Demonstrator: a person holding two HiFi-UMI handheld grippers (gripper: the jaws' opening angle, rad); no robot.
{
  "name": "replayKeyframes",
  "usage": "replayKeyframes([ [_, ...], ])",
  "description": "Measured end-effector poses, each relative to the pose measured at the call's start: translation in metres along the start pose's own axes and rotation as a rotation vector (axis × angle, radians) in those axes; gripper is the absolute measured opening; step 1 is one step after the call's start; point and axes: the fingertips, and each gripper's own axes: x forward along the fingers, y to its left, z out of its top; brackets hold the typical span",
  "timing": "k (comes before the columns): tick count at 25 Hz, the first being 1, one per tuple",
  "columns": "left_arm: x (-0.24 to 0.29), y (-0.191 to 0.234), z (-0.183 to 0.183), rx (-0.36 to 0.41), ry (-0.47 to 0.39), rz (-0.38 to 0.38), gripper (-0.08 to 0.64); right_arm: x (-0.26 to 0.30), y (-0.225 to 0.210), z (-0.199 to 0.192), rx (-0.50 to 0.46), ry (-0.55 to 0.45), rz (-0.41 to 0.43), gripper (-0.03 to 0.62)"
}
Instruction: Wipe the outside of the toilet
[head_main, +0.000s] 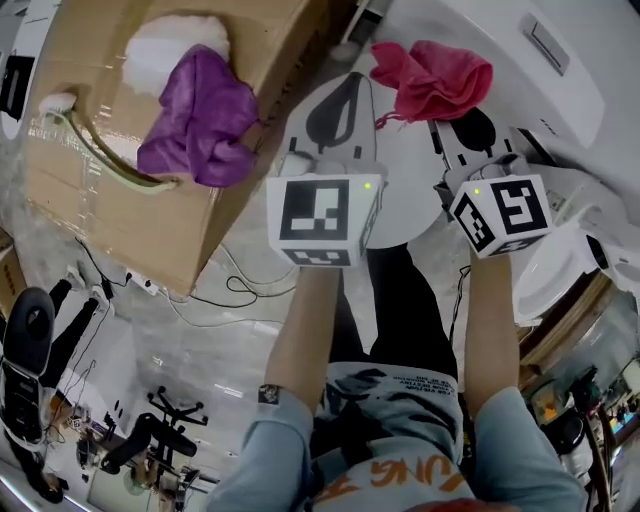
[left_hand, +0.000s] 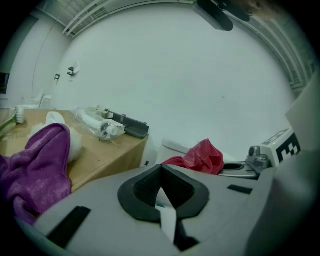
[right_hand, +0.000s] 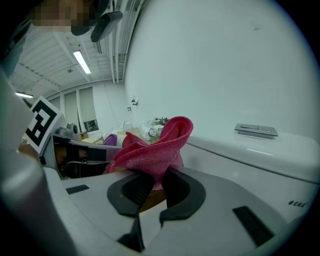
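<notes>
The white toilet tank (head_main: 575, 95) with its flush plate (head_main: 547, 45) lies at the upper right of the head view. A red cloth (head_main: 432, 75) hangs bunched over the tank's near edge, and my right gripper (head_main: 452, 118) is shut on its lower part. In the right gripper view the cloth (right_hand: 160, 142) rises from between the pads, with the tank top (right_hand: 250, 150) just right of it. My left gripper (head_main: 348, 85) is beside it on the left, jaws shut with nothing between them (left_hand: 160, 170).
A big cardboard box (head_main: 110, 190) stands at the left with a purple cloth (head_main: 195, 120) and a white fluffy wad (head_main: 165, 50) on top. More white toilet parts (head_main: 560, 275) sit low right. Cables and a chair base (head_main: 160, 420) lie on the floor below.
</notes>
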Motion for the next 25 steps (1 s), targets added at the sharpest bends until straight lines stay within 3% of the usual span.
replayKeyframes([
  [6,0.018,0.011,-0.013,0.047,0.013,0.004,0.023,0.042,-0.009,-0.007,-0.052,0.063,0.008,0.062],
  [14,0.030,0.029,-0.025,0.035,0.041,0.031,0.024,0.094,-0.015,-0.006,-0.127,0.143,-0.005,0.063],
  [25,0.040,0.037,-0.033,0.026,0.081,0.048,0.024,0.116,-0.048,-0.023,-0.024,0.176,-0.082,0.063],
])
